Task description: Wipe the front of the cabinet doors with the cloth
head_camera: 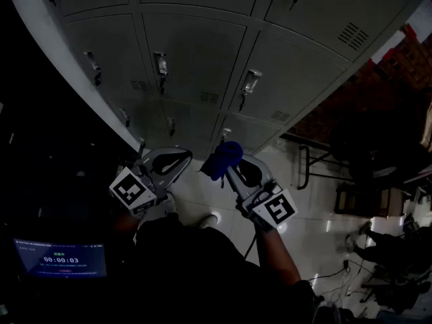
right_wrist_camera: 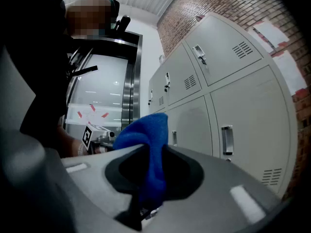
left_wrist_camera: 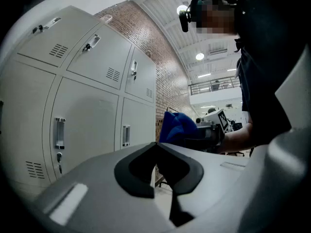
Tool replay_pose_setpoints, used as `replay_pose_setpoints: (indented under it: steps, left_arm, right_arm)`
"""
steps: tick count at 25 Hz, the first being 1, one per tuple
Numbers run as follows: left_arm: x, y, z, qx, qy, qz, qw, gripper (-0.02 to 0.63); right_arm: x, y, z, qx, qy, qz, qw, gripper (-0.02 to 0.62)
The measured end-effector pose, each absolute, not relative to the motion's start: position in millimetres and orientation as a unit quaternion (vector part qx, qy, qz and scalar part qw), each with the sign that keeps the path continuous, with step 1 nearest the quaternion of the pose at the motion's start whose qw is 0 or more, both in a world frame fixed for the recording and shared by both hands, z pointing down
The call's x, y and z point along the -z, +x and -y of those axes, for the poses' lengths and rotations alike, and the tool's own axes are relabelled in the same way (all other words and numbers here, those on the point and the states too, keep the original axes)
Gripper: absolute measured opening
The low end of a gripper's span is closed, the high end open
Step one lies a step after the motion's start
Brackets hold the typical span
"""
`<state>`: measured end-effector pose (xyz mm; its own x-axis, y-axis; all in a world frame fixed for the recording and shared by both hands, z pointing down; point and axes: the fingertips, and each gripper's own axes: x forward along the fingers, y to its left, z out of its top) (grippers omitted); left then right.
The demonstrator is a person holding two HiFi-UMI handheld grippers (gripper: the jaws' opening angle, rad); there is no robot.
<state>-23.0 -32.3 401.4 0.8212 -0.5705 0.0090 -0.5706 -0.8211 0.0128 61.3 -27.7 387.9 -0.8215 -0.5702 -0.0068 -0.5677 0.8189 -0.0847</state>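
Note:
A bank of grey metal cabinet doors (head_camera: 196,52) with handles and vent slots fills the top of the head view. My right gripper (head_camera: 233,165) is shut on a blue cloth (head_camera: 223,158), which bunches out above its jaws (right_wrist_camera: 148,144) and hangs a little short of the doors. My left gripper (head_camera: 177,162) is held beside it, to the left, jaws shut with nothing between them. From the left gripper view the blue cloth (left_wrist_camera: 176,127) and the right gripper show ahead, with the cabinet doors (left_wrist_camera: 87,115) on the left.
A brick wall (head_camera: 395,66) runs to the right of the cabinets. A dark chair (head_camera: 317,164) and cluttered gear stand on the glossy floor (head_camera: 310,228) at the right. A small screen (head_camera: 61,258) glows at the lower left. My shoe (head_camera: 209,219) shows below.

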Motion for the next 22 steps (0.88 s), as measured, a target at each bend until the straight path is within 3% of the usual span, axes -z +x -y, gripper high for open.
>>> replay_pose_setpoints:
  steps: [13, 22]
  left_arm:
    - [-395, -77, 102, 0.008, 0.968, 0.249, 0.004, 0.005]
    - [-391, -81, 128, 0.019, 0.976, 0.216, 0.003, 0.006]
  right_arm:
    - [-389, 17, 98, 0.058, -0.377, -0.924, 0.007, 0.069]
    - [-356, 49, 169, 0.025, -0.473, -0.881, -0.007, 0.069]
